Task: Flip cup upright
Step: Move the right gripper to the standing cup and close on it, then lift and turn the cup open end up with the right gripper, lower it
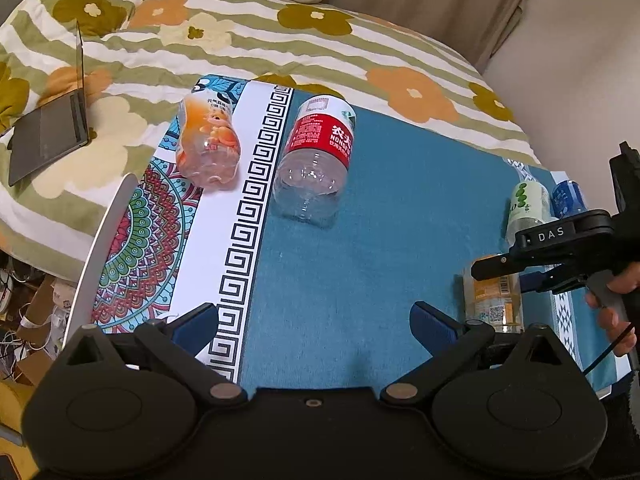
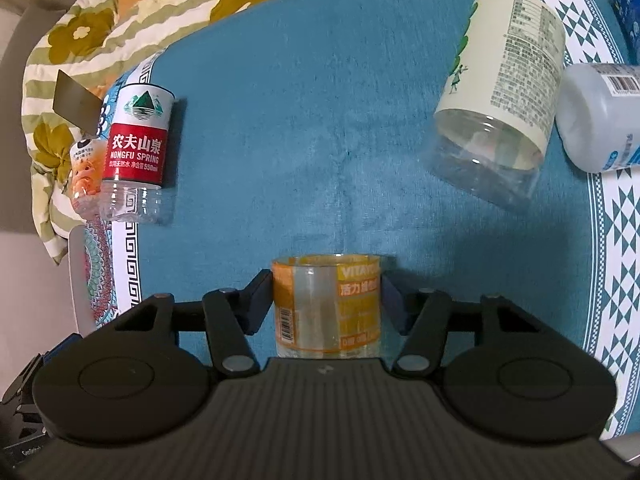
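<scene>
The cups are cut-off plastic bottles on a blue cloth (image 2: 300,120). My right gripper (image 2: 326,300) is shut on a yellow-labelled cup (image 2: 326,308), which stands upright between the fingers; it also shows in the left wrist view (image 1: 494,300). My left gripper (image 1: 316,322) is open and empty above the cloth. A red-labelled cup (image 1: 318,156) and an orange-labelled cup (image 1: 208,144) lie ahead of it; both show at the left in the right wrist view, the red one (image 2: 136,152) in front of the orange one (image 2: 82,176).
A cream-and-green-labelled cup (image 2: 496,92), a white bottle piece (image 2: 600,116) and a blue one (image 2: 624,0) lie at the right. A laptop (image 1: 52,136) sits on the flowered quilt (image 1: 280,40) at left. A grey table edge (image 1: 100,252) runs along the left.
</scene>
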Available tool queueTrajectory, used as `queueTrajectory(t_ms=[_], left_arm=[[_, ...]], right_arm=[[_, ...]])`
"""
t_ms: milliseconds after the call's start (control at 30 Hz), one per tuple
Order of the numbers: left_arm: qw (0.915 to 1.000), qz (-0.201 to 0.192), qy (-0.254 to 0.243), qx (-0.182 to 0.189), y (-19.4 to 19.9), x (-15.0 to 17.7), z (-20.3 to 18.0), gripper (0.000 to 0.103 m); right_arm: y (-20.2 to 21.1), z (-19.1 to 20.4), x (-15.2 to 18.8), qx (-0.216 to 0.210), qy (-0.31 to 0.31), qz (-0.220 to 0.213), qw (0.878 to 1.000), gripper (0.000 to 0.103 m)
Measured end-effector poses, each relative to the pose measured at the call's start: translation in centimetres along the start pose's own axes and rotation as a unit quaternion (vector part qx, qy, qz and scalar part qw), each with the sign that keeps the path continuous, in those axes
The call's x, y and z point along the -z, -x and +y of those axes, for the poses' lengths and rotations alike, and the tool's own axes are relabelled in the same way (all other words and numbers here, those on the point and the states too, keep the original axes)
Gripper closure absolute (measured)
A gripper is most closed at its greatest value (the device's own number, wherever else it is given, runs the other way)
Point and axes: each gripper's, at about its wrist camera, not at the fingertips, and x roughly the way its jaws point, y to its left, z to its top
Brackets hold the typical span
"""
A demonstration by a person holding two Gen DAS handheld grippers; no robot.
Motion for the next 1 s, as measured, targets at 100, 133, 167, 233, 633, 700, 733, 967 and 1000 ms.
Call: queueTrajectory(t_ms=[100, 133, 167, 233, 633, 700, 733, 967, 1000], left_arm=[[1.0000, -0.003, -0.002, 0.000, 0.3, 0.0, 0.0, 0.000], [1.0000, -0.004, -0.003, 0.000, 0.4, 0.0, -0.1, 0.000], [1.0000, -0.005, -0.004, 0.000, 0.5, 0.0, -0.1, 0.000], [1.0000, -0.007, -0.007, 0.000, 0.8, 0.0, -0.2, 0.000], [0.9981, -0.018, -0.058, -0.008, 0.2, 0.8, -1.8, 0.000], [0.9976, -0.017, -0.067, -0.007, -0.1, 1.4, -1.8, 0.000], [0.9972, -0.016, -0.072, -0.008, -0.2, 1.6, -1.8, 0.000], [0.9958, -0.012, -0.088, -0.022, -0.4, 2.8, -0.9, 0.000], [0.9959, -0.011, -0.087, -0.020, -0.4, 2.8, -0.8, 0.000]], right_arm=[[0.7, 0.2, 0.3, -0.003, 0.005, -0.014, 1.000, 0.031], [0.9, 0.3, 0.3, -0.004, 0.008, -0.018, 1.000, 0.031], [1.2, 0.5, 0.5, -0.006, 0.010, -0.026, 1.000, 0.032], [2.2, 0.9, 0.8, -0.011, 0.014, -0.047, 0.999, 0.032], [2.4, 3.4, 9.3, 0.046, 0.053, -0.397, 0.915, 0.030], [1.3, 3.0, 9.5, 0.051, 0.049, -0.414, 0.907, 0.030], [0.8, 2.8, 9.6, 0.051, 0.045, -0.424, 0.903, 0.030], [-0.9, 2.9, 11.5, 0.079, 0.078, -0.463, 0.879, 0.030], [-0.9, 2.9, 11.7, 0.080, 0.082, -0.463, 0.879, 0.030]])
